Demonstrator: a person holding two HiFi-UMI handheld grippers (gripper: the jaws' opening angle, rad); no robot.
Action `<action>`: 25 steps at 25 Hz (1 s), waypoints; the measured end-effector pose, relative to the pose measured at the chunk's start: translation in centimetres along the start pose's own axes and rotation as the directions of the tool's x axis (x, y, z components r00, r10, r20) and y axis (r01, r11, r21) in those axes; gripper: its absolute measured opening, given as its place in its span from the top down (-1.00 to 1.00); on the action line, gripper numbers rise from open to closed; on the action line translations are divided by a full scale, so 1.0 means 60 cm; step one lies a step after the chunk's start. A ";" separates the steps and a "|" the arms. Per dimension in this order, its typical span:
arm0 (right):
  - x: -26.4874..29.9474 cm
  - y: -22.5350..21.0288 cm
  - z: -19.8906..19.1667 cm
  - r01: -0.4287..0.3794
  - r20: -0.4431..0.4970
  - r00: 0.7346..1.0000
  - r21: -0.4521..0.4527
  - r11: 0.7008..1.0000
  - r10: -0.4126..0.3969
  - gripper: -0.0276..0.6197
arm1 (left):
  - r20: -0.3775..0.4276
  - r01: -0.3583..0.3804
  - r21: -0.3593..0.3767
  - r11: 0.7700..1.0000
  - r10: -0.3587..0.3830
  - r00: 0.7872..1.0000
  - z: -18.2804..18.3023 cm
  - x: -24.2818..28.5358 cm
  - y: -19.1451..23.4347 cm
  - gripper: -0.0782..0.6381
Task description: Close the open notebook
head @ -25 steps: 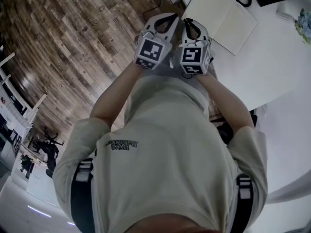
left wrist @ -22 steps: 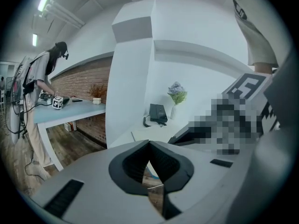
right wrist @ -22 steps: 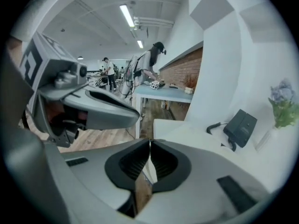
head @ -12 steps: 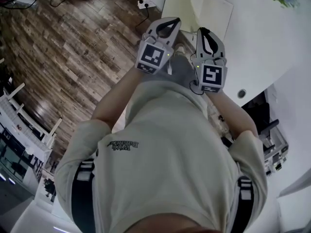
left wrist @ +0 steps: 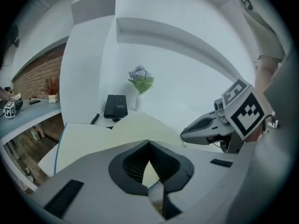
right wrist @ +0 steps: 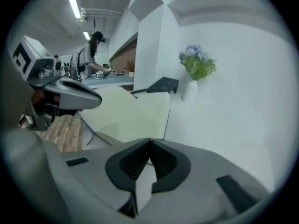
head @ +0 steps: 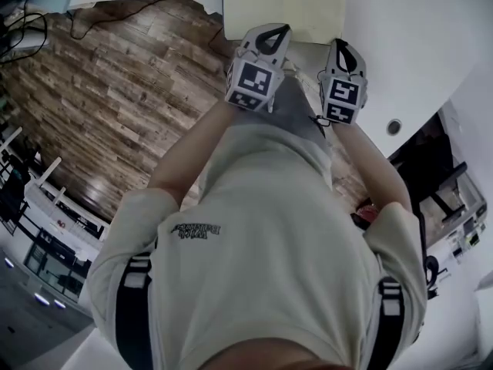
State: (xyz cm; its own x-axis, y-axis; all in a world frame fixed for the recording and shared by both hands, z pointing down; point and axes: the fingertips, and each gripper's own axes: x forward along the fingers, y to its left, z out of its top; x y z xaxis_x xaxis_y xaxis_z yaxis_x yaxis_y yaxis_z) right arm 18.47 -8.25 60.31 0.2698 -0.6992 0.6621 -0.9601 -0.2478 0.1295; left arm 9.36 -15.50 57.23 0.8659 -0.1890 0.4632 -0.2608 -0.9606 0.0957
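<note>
Both jaws clenched, both empty. Left gripper (left wrist: 149, 142): jaws meet at the tip with nothing between them, just a sliver of pale page showing through the loop behind. Right gripper (right wrist: 150, 140): same state. Its jaws have just closed the last bit and caught nothing. The notebook (head: 281, 6) is open, cream pages up, lying on the white worktop (head: 416, 29) near the edge next to the wood floor (head: 115, 91). In the head view it sits at the top of the frame, directly ahead of me, with the two grippers side by side in front of it. My left tip overlaps its near edge and my right tip is at its near right corner. Cannot tell whether either tip touches paper. In the left gripper view the notebook fills the space ahead of the jaws: left leaf flat, right leaf humped up. In the right gripper view it is ahead and to the left, and those jaws point at its right edge and the bare worktop beside it. Behind the notebook there is a black box (left wrist: 116, 106) with a cable. Just beside it stands a white vase (left wrist: 138, 101) of flowers. A person (right wrist: 93, 50) stands at a far counter.
</note>
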 end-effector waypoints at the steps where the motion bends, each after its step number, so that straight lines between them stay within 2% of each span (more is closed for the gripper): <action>1: 0.009 -0.003 -0.017 0.000 -0.030 1.000 0.008 1.000 0.001 0.90 | -0.009 0.004 0.002 1.000 -0.004 1.000 -0.004 0.006 -0.001 0.74; 4: 0.021 -0.002 -0.030 -0.004 -0.044 0.999 0.002 1.000 0.004 0.90 | -0.024 0.007 -0.001 1.000 -0.007 1.000 -0.010 0.014 0.001 0.74; 8: 0.003 0.019 0.034 -0.050 0.057 0.997 -0.043 0.998 0.053 0.79 | 0.011 -0.012 -0.003 1.000 0.012 1.000 0.022 0.000 0.013 0.74; 10: -0.016 0.052 0.082 -0.109 0.121 0.986 -0.084 0.990 0.119 0.79 | 0.036 -0.030 -0.008 1.000 0.030 0.999 0.046 -0.025 0.022 0.74; 11: -0.024 0.074 0.103 -0.153 0.136 0.977 -0.104 0.983 0.167 0.70 | 0.051 -0.044 -0.013 0.999 0.045 0.998 0.059 -0.040 0.029 0.74; 12: -0.029 0.100 0.121 -0.206 0.142 0.965 -0.119 0.971 0.222 0.49 | 0.066 -0.063 -0.019 0.998 0.064 0.996 0.071 -0.056 0.038 0.74; 15: -0.045 0.189 0.174 -0.351 0.164 0.908 -0.203 0.914 0.385 0.22 | 0.101 -0.134 -0.042 0.990 0.138 0.985 0.097 -0.108 0.075 0.74; 17: -0.057 0.247 0.198 -0.397 0.185 0.867 -0.304 0.866 0.463 0.21 | 0.108 -0.184 -0.063 0.981 0.190 0.976 0.099 -0.140 0.099 0.74; 19: -0.057 0.292 0.203 -0.413 0.177 0.843 -0.394 0.821 0.509 0.21 | 0.101 -0.226 -0.087 0.970 0.235 0.967 0.090 -0.163 0.119 0.74; 21: -0.046 0.319 0.196 -0.411 0.152 0.843 -0.437 0.800 0.516 0.21 | 0.082 -0.257 -0.104 0.961 0.266 0.960 0.071 -0.176 0.130 0.74; 23: -0.027 0.329 0.183 -0.393 0.127 0.861 -0.448 0.803 0.492 0.23 | 0.060 -0.272 -0.115 0.955 0.280 0.958 0.049 -0.179 0.135 0.74; 25: -0.014 0.330 0.174 -0.380 0.119 0.874 -0.441 0.813 0.472 0.63 | 0.043 -0.271 -0.125 0.954 0.278 0.960 0.031 -0.176 0.132 0.74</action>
State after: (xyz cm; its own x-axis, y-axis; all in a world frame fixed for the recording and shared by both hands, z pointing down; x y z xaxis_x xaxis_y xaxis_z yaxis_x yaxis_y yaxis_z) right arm -0.01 -19.55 54.61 -0.2088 -0.8073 0.5520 -0.9158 0.3594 0.1791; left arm -1.06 -21.52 51.48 0.7767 -0.4568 0.4336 -0.5368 -0.8403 0.0763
